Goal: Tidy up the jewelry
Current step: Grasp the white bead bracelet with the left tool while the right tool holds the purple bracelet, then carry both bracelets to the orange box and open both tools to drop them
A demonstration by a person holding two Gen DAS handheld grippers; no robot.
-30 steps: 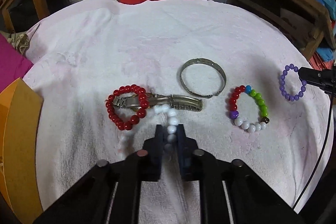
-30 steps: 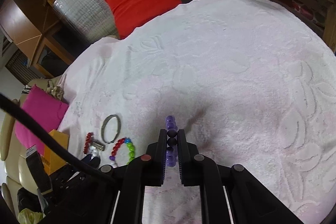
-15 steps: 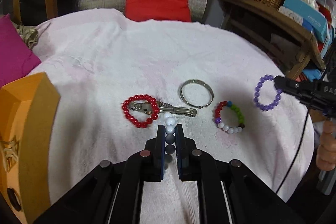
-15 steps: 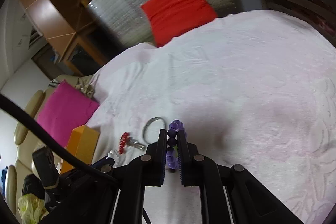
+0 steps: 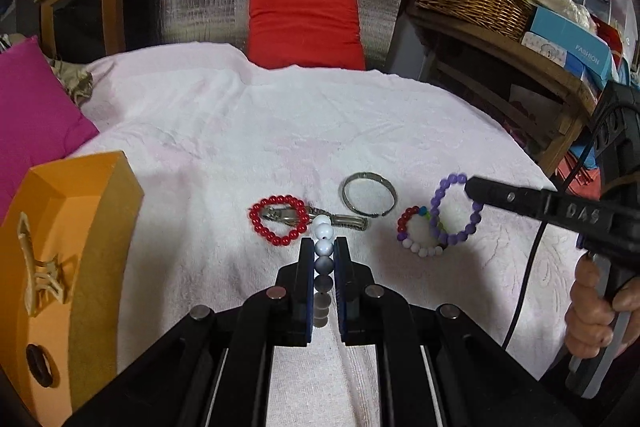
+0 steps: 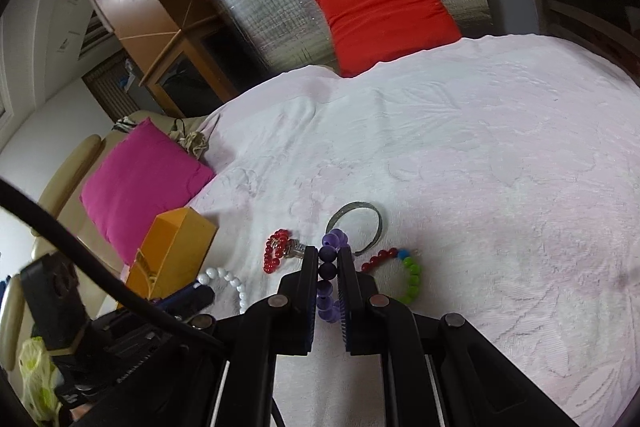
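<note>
Two bracelets lifted and in transit, nothing yet seen going into the orange box [image 5: 68, 267] at the left edge of the left wrist view; inside it only a gold hair clip [image 5: 40, 279] visible. Judged early to midway: two pieces in hand, four still lying out.

Left claw [image 5: 323, 255] at bottom centre of its frame, clamped tight on the white bead bracelet [image 5: 323, 231], beads strung up between the pads and hanging clear of the pink towel [image 5: 280, 131]. Right claw [image 6: 328, 267] likewise closed hard on the purple bead bracelet [image 6: 329, 267]; same bracelet visible at right of the left wrist view [image 5: 454, 213], dangling as a loop from the claw tips above the cloth.

Count of jewelry in view, six pieces:
- one white bead bracelet, held
- one purple bead bracelet, held
- one red bead bracelet [image 5: 280, 221], flat on the towel, centre frame
- one metal watch [image 5: 340, 221], lying partly through the red loop
- one silver bangle [image 5: 369, 194], just right of and above the watch
- one multicolour bead bracelet [image 5: 416, 235], partly behind the purple loop in this view

One hand [image 5: 596, 311] at the right edge, wrapped round the right claw's handle. Left to do, probably: both held bracelets into the box, then the four on the towel.
</note>
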